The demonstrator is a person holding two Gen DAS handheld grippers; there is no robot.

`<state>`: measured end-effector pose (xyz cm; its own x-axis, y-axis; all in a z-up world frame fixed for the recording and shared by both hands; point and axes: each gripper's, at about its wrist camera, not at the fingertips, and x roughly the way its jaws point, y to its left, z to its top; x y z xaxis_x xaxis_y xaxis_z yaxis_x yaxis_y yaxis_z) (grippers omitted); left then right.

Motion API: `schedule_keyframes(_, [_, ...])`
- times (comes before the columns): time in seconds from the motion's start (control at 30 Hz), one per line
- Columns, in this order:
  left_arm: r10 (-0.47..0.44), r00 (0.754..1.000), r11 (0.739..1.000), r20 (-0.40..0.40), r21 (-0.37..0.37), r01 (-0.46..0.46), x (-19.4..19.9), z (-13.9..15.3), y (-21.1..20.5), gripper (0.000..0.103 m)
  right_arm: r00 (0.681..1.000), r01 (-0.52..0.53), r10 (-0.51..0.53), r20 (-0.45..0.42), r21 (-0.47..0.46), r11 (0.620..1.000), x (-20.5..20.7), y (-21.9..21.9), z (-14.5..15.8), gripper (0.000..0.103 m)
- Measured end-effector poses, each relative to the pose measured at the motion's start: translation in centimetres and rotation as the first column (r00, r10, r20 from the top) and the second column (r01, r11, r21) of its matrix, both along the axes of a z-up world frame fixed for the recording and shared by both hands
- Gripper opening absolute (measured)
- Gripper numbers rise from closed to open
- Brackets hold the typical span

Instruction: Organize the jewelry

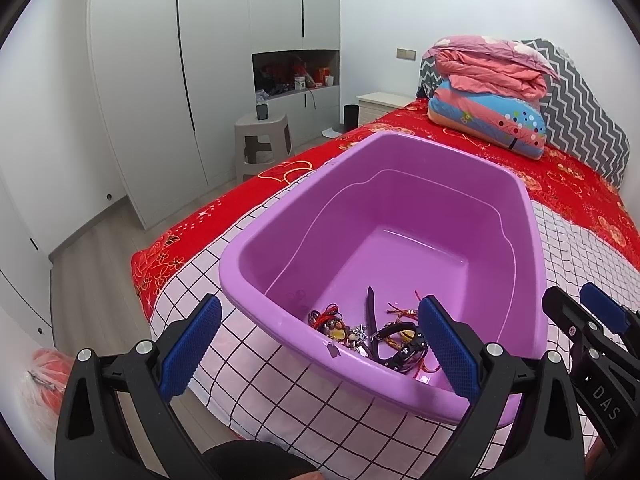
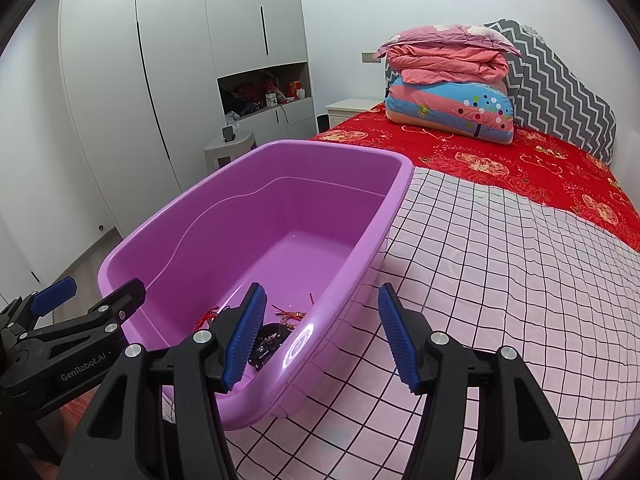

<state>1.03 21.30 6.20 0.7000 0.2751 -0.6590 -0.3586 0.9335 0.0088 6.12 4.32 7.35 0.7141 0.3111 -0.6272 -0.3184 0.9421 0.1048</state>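
Note:
A purple plastic tub [image 1: 280,240] stands on the checked cloth on the bed; it also shows in the right wrist view [image 2: 160,224]. A tangle of jewelry [image 1: 372,336] lies in its near corner: red cords, black straps, beads and charms, partly seen in the right wrist view [image 2: 280,320]. My left gripper [image 1: 320,344] is open and empty, its jaws straddling the tub's near rim. My right gripper [image 2: 320,336] is open and empty, straddling the tub's near right corner. Each gripper shows at the edge of the other's view.
The white checked cloth [image 2: 500,280] covers the near part of a red floral bedspread [image 2: 520,168]. Folded quilts and a pillow [image 2: 452,92] are stacked at the headboard. A grey stool [image 1: 262,140] and white wardrobes stand left of the bed.

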Motion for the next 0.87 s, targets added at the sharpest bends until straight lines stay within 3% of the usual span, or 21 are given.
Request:
schedule_keyframes(0.4, [-0.005,1.0,0.999,0.0,-0.047,0.005,-0.21,-0.42,0.69,0.097,1.0,-0.002,0.002,-0.006,0.003,1.0,-0.01,-0.21,-0.25,0.058])
schedule_keyframes(0.87, [0.019,1.0,1.0,-0.022,-0.015,-0.019,0.12,-0.47,0.47,0.097,1.0,0.001,-0.001,-0.003,0.01,1.0,-0.12,-0.63,-0.45,0.058])
